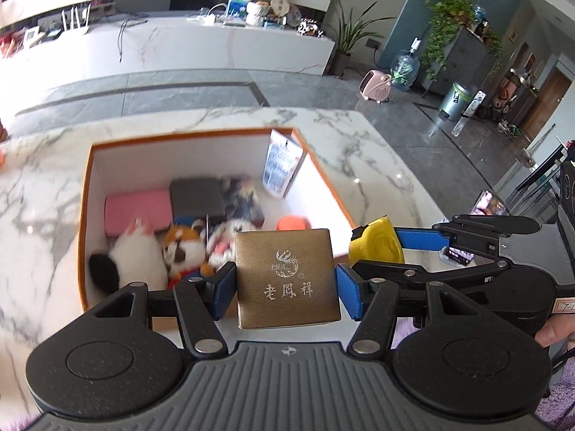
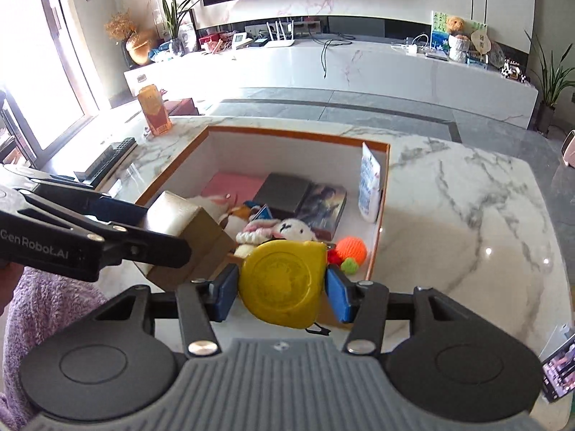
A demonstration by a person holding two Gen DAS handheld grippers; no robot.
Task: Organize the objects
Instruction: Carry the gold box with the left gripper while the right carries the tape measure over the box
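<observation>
My left gripper (image 1: 286, 282) is shut on a gold gift box (image 1: 287, 278) with Chinese lettering, held above the near edge of an orange-rimmed white storage box (image 1: 194, 138). My right gripper (image 2: 282, 285) is shut on a yellow tape measure (image 2: 282, 282), beside the gift box (image 2: 187, 240) to its left. In the left wrist view the tape measure (image 1: 375, 246) shows at the right. Inside the storage box lie a pink case (image 1: 138, 212), a grey case (image 1: 197, 197), a book (image 2: 323, 208), plush toys (image 1: 179, 248), an orange knitted ball (image 2: 352, 249) and a white packet (image 2: 370, 186) leaning on the right wall.
The storage box stands on a white marble table (image 2: 467, 215). An orange carton (image 2: 154, 109), a dark red box (image 2: 183, 106) and a black remote (image 2: 107, 160) lie at the table's far left. A phone (image 2: 560, 366) sits at the near right edge. A purple sleeve (image 2: 46, 309) is at the left.
</observation>
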